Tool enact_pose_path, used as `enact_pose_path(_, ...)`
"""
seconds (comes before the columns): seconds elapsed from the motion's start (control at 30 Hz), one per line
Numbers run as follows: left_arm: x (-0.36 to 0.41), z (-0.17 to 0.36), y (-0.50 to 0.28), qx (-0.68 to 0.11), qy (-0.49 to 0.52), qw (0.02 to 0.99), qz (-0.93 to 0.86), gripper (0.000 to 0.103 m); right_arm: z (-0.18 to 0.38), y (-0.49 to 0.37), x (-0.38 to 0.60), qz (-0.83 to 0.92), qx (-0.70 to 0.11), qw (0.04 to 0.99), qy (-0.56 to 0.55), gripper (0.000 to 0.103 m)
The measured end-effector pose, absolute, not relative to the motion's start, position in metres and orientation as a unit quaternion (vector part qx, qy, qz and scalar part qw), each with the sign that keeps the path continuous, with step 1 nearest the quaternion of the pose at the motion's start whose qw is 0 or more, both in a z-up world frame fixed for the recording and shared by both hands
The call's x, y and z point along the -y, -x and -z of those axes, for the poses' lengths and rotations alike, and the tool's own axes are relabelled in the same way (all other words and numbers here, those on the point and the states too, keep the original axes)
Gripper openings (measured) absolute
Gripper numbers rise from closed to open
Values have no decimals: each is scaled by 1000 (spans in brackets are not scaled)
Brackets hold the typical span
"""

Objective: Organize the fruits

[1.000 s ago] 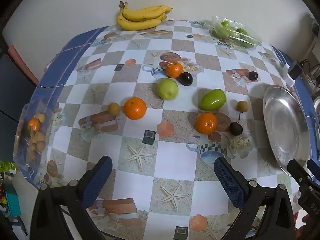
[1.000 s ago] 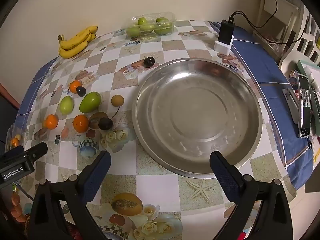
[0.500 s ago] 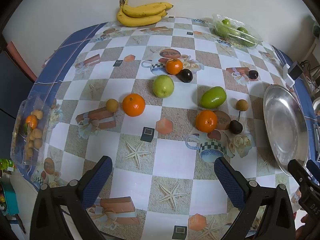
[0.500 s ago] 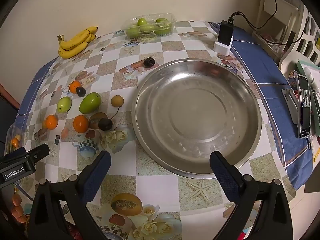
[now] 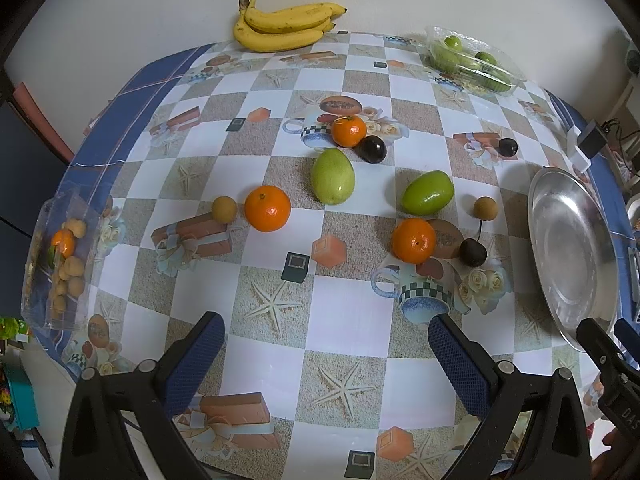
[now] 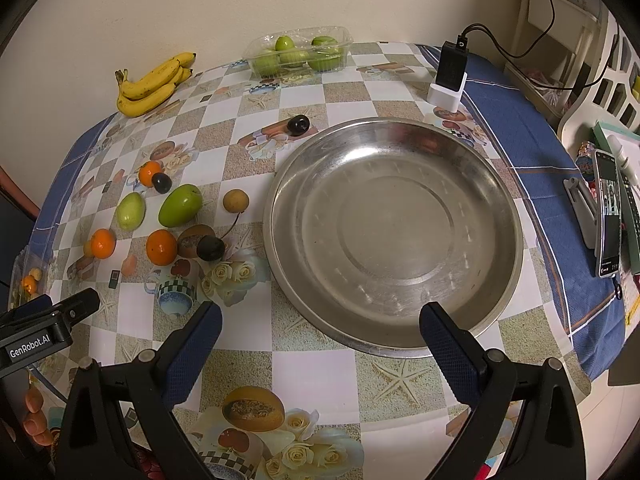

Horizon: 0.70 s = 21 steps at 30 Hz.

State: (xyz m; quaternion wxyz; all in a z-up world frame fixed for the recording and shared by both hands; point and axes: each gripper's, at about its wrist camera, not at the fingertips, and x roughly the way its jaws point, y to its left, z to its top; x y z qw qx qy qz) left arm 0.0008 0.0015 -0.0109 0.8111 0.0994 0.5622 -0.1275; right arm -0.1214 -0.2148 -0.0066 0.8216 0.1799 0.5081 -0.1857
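Both tongs hang above the near edge of the desk, which is covered with a checkered cloth printed with starfish and teacups. The left tongs stand wide apart with nothing between their blue pads. The right tongs are likewise spread wide and hold nothing, poised over the near rim of a large steel plate that lies bare on the right side of the desk.

The loose fruit lies in a scatter left of the plate. A pale green mango and a brighter green mango sit side by side but apart. One tangerine rests just beside a small brown longan; a second tangerine lies near a dark plum with a stem. A third tangerine touches another dark plum farther back. A second longan sits between the bright mango and the plate, and a lone plum lies just beyond the plate's far left rim.

At the far edge, a bunch of bananas lies against the wall, and a clear plastic box of green fruit stands to its right. A black charger stands on the far right.
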Motion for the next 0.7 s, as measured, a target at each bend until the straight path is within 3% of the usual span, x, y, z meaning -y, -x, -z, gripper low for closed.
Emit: enact_pose_path(0.7, -1, 13, -1, -570, -100, 805, 129, 103, 7, 121, 214, 186, -509, 821, -179, 99)
